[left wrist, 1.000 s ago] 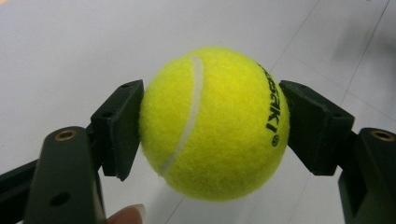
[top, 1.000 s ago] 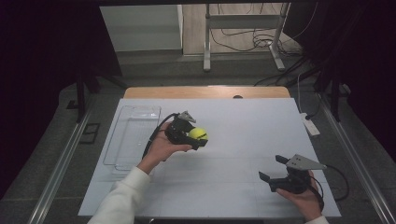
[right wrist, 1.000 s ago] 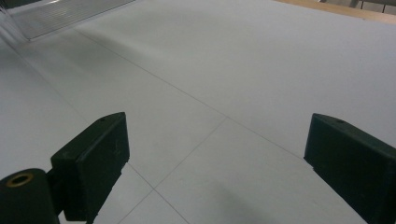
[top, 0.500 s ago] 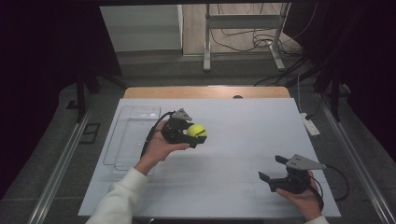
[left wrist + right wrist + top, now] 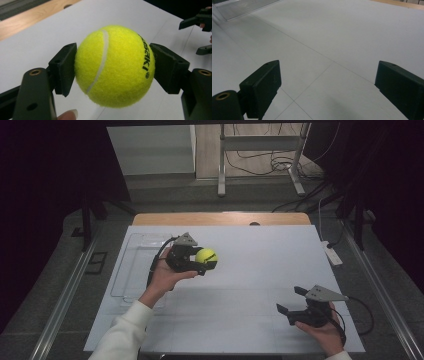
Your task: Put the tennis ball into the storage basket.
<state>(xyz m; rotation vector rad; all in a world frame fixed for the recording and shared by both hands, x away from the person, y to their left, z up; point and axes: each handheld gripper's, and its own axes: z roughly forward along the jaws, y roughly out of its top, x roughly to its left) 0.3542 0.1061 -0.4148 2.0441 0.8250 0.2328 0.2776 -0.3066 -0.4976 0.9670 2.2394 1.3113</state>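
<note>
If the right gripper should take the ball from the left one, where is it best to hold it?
Probably across the ball at its free top and bottom, coming from the front. The left gripper already presses both its sides. The right gripper is open, and a round ball grips equally well anywhere.

Dim surrounds, lit table (sharp pics)

Black lettering runs down the right side of the yellow tennis ball (image 5: 114, 66) in the left gripper view, turned sideways so it reads top to bottom. The visible letters look like "BRIKI" (the first strokes curve away round the ball, so the start of the word cannot be told), followed by a small circled registered-trademark sign at the near end. Nothing else in the views carries readable text.
</note>
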